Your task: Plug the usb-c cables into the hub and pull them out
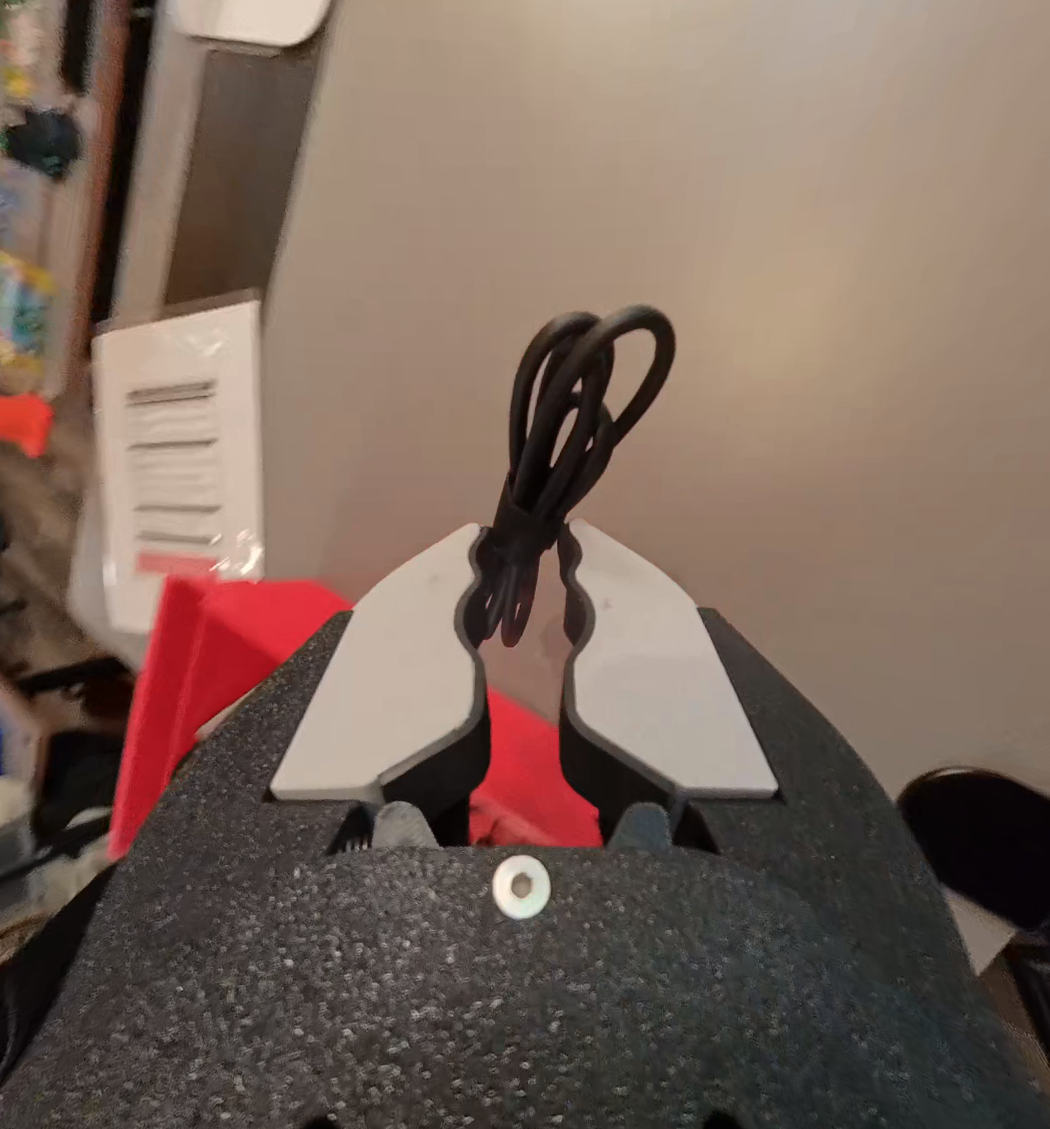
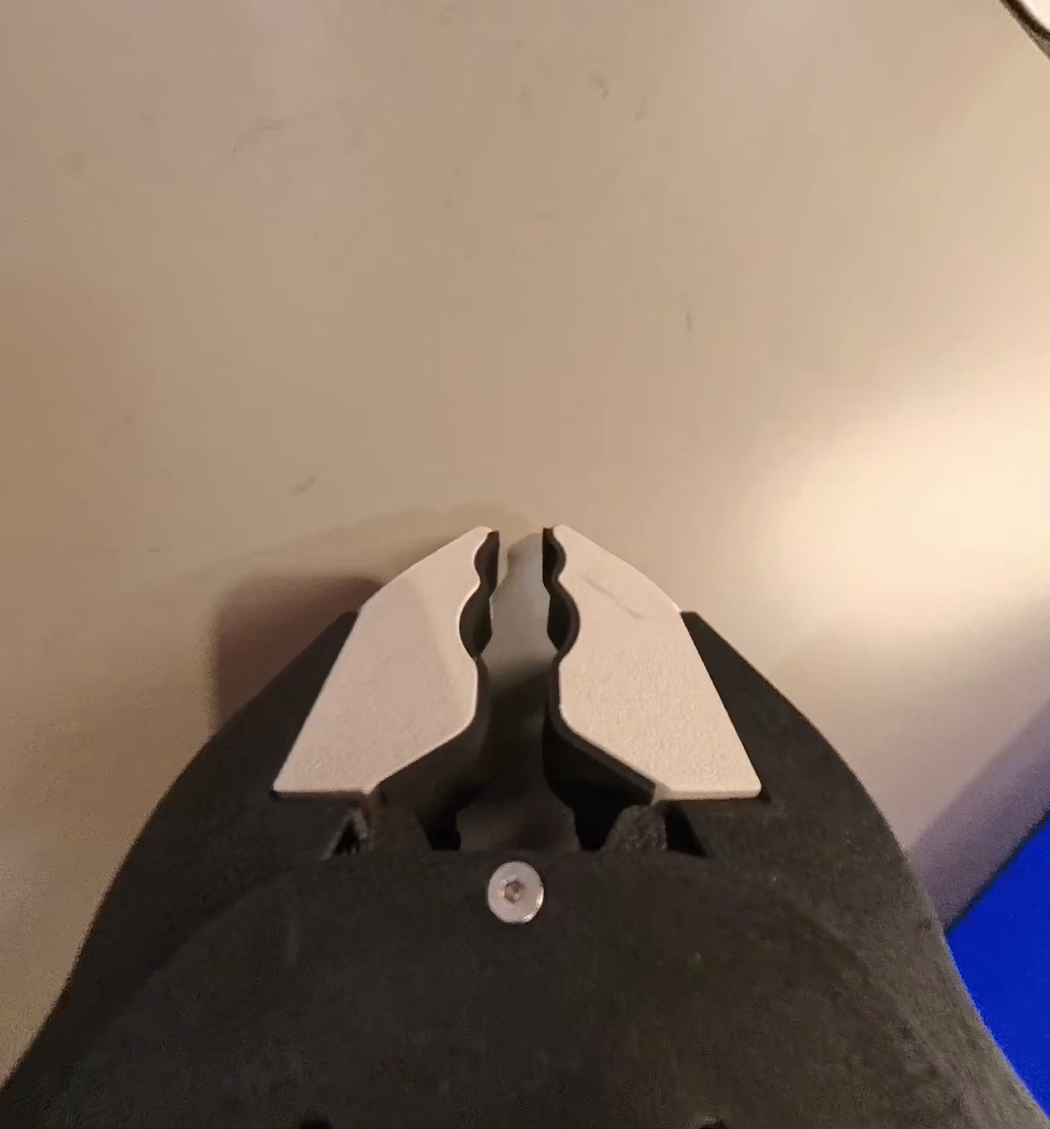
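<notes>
My left gripper [image 1: 525, 531] is shut on a bundled black cable [image 1: 577, 397], pinched near its tied middle. The cable loops stand out past the fingertips and its short ends hang between the fingers. No plug shows. My right gripper [image 2: 521, 534] is nearly closed on a slim grey object with a rounded end, the hub [image 2: 517, 611], held edge-on between the fingers, close over the beige table [image 2: 510, 244]. The hub's ports are hidden. Neither view shows the other gripper.
In the left wrist view a red box [image 1: 235, 641] sits below left of the gripper, with a white sheet in a plastic sleeve [image 1: 174, 464] and blurred colourful clutter [image 1: 9, 244] behind it. A black object [image 1: 999, 855] is at lower right. A blue surface [image 2: 1035, 947] lies beyond the table edge.
</notes>
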Demonstrator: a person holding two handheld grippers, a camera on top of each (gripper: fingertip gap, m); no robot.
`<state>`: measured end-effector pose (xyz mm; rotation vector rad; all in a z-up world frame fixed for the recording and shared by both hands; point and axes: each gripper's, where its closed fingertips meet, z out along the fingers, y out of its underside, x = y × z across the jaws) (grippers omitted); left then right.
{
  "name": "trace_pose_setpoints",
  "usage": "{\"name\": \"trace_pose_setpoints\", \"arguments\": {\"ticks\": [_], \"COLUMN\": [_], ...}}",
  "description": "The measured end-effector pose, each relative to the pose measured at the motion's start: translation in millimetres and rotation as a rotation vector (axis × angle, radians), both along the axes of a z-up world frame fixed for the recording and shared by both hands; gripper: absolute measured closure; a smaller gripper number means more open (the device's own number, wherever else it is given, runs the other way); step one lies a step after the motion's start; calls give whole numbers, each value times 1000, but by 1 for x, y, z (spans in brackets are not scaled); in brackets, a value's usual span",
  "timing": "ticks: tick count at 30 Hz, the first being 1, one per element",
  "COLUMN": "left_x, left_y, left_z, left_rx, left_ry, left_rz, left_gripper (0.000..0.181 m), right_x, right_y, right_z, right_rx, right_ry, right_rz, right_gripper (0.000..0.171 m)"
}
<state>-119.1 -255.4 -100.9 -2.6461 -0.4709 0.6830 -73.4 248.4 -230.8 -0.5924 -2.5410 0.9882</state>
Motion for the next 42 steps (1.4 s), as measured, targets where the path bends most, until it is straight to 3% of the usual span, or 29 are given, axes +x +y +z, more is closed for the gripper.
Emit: {"name": "trace_pose_setpoints", "arguments": {"ticks": [1,5,9,12,16,19,23,27,32,36,42], "left_x": [4,19,30,31,17,-15,-71,-105,-111,-104,-108], "left_y": [17,65,100,120,124,86,-21,-136,-231,-268,-267], "left_z": [-13,-69,-97,-92,-46,3,48,25,-39,-78,-87], "left_rx": [4,1,59,167,378,535,699,775,631,398,232], "left_ry": [-39,-186,-267,-262,-182,-67,71,4,-96,-205,-365], "left_rz": [-33,-139,-193,-209,-173,-18,355,777,1092,1191,1174], "left_gripper": [160,160,159,149,137,127,129,130,132,131,132], "right_x": [-1,-3,-4,-3,-3,-2,-2,-2,-3,-3,-3], "right_y": [0,4,6,6,6,6,6,5,6,6,6], "right_z": [0,0,-1,-1,-2,-3,-4,-4,-4,-4,-4], "right_rx": [-3,-11,-20,-21,-26,-35,-46,-49,-40,-43,-46], "right_ry": [-3,-15,-36,-37,-54,-82,-108,-113,-97,-103,-109], "right_rz": [-5,-30,-47,-45,-41,-37,-32,-32,-32,-34,-35], "right_gripper": [156,151,149,150,150,151,153,153,153,153,153]}}
